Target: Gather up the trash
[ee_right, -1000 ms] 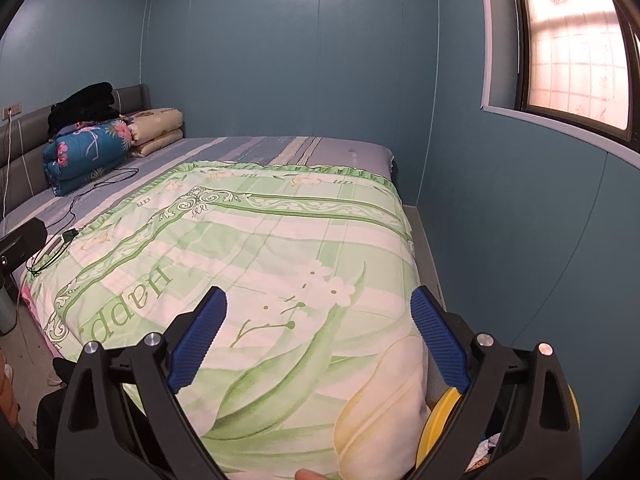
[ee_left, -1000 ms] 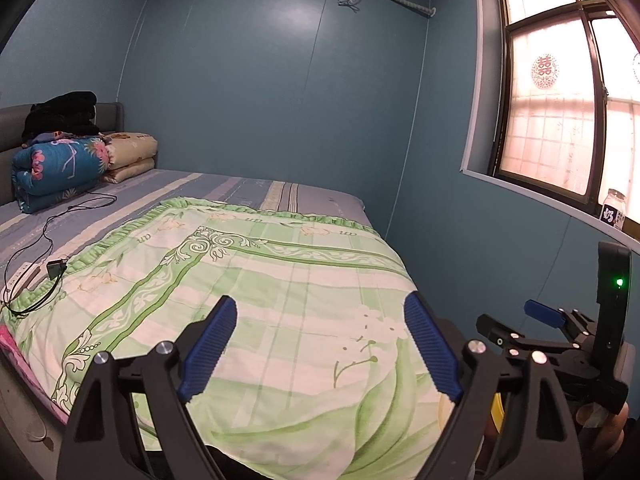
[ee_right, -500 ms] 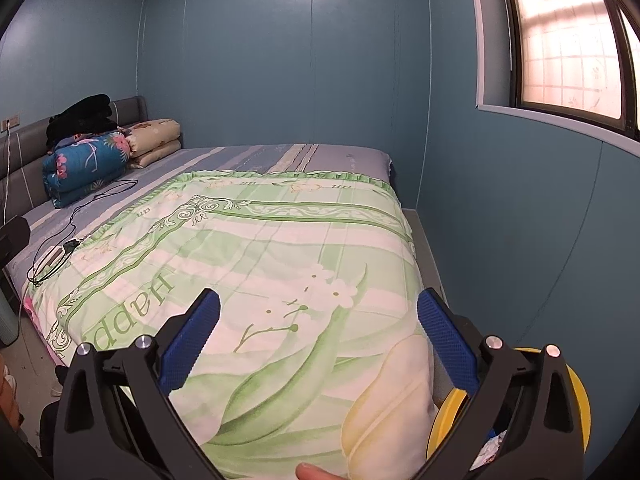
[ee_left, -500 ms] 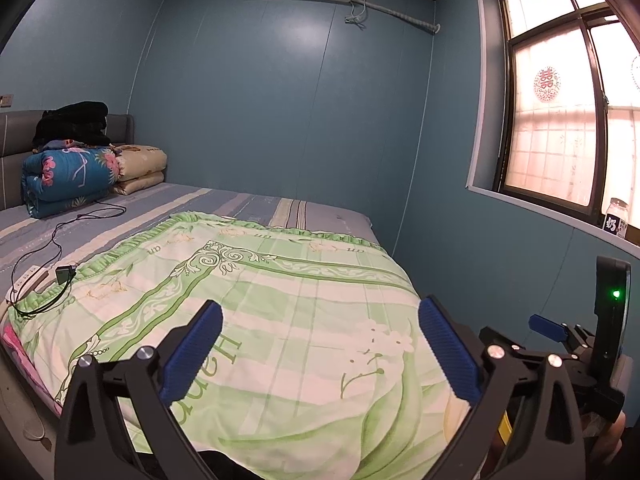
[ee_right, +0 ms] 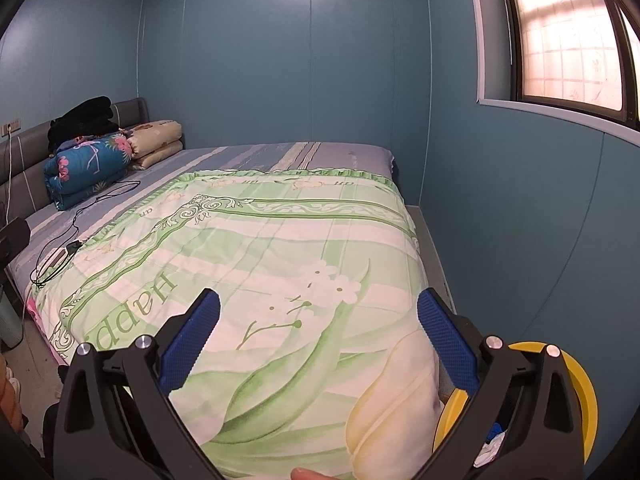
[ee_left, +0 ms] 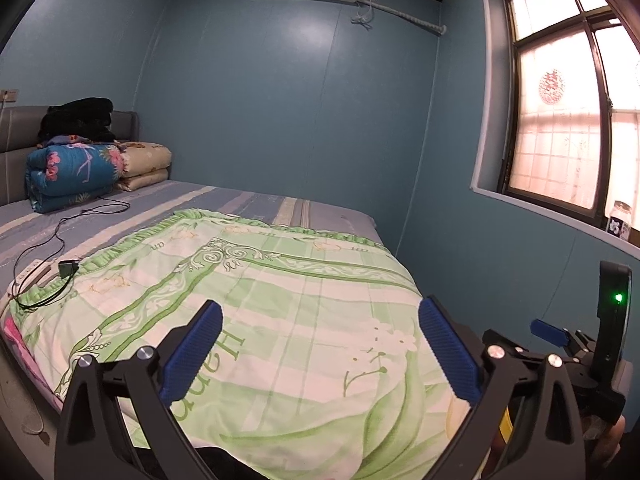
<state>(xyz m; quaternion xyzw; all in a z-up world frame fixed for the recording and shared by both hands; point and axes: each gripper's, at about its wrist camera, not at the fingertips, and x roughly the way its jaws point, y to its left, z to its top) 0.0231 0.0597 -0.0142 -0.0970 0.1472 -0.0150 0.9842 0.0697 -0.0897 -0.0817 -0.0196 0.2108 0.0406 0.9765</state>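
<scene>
Both tongs point(ee_left: 320, 346) point(ee_right: 319, 340) gape wide, holding nothing

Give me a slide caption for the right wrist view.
Open right gripper poised over a green floral quilt, yellow-rimmed bin at the bed's corner.

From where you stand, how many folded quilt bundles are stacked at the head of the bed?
2: the blue floral bundle against the headboard, and the beige bundle beside it, toward the far wall. Dark clothing on top may hide more.
</scene>
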